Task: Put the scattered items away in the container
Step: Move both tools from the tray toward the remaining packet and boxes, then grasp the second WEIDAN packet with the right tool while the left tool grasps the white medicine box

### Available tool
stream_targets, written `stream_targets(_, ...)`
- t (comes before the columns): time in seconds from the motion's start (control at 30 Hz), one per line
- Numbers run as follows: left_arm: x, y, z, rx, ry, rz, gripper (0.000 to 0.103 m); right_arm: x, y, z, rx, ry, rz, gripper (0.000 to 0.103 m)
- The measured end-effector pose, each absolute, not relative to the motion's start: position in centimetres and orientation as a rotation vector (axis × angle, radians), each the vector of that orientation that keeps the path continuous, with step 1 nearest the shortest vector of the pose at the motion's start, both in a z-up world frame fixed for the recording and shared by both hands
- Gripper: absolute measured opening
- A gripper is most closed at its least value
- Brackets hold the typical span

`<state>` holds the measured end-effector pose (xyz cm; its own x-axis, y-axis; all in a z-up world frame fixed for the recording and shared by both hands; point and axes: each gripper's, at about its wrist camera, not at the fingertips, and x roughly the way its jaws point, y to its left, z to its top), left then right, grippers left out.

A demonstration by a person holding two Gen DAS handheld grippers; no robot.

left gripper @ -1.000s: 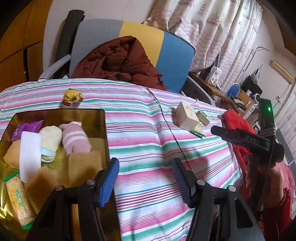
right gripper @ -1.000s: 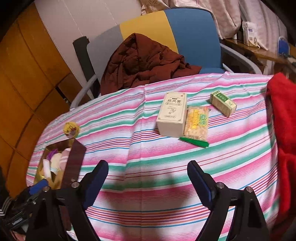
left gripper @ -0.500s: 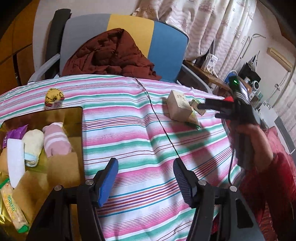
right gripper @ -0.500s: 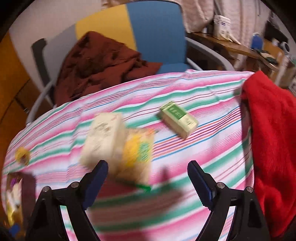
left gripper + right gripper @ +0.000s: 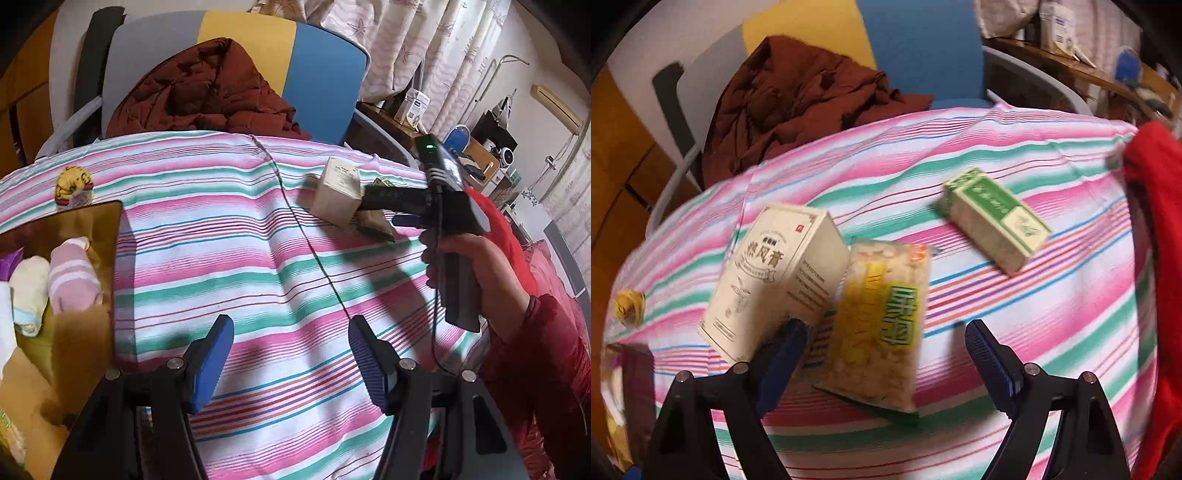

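A gold tray (image 5: 99, 229) at the left holds rolled socks, a pink one (image 5: 74, 280) and a cream one (image 5: 29, 291). My left gripper (image 5: 291, 354) hovers over the striped cloth just right of the tray, its jaws opening with nothing between them. In the right wrist view a yellow snack packet (image 5: 882, 317) lies flat beside a white box (image 5: 775, 273). My right gripper (image 5: 886, 336) is open low over the packet, with its left finger in front of the box's near corner. A green box (image 5: 993, 214) lies farther right. A small yellow toy (image 5: 72, 186) sits behind the tray.
A striped cloth (image 5: 258, 258) covers the table. Behind the table stands a chair with a brown jacket (image 5: 207, 88) on it. A red cloth (image 5: 1156, 258) hangs at the right edge. A hand (image 5: 472, 266) in a red sleeve holds the right gripper. Shelves with clutter stand far right.
The right gripper has come down and forward onto the packet and white box. The left gripper has shifted right, away from the tray, and its jaws have spread a little wider.
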<state>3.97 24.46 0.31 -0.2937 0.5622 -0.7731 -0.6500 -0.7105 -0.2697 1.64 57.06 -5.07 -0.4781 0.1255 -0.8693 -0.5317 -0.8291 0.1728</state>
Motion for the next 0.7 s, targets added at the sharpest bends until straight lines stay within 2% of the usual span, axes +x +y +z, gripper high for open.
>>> stream_targets(0.1,3.8,25.2,0.5,-1.162,0.137,2.05,0.065,0.9,56.4,-5.7,-1.381,0.518,2.335,0.085)
stream_targets(0.23,3.0,26.4,0.8,-1.149,0.147,2.056,0.065,1.2,56.6,-5.5,-1.4,0.452,2.306,0.054)
stream_targets(0.27,2.8,26.8,0.8,-1.149,0.148,2.057,0.065,1.5,57.0,-5.4,-1.399,0.473,2.297,0.051)
stream_targets(0.37,2.0,28.7,0.9,-1.137,0.189,2.065,0.066,2.5,58.2,-5.2,-1.387,0.569,2.263,0.051)
stream_targets(0.5,0.4,32.0,0.9,-1.119,0.243,2.055,0.066,3.4,59.2,-5.2,-1.384,0.603,2.227,0.051)
stream_targets(0.7,-1.8,36.7,0.7,-1.067,0.333,2.03,0.067,3.2,58.8,-5.4,-1.401,0.555,2.221,0.051)
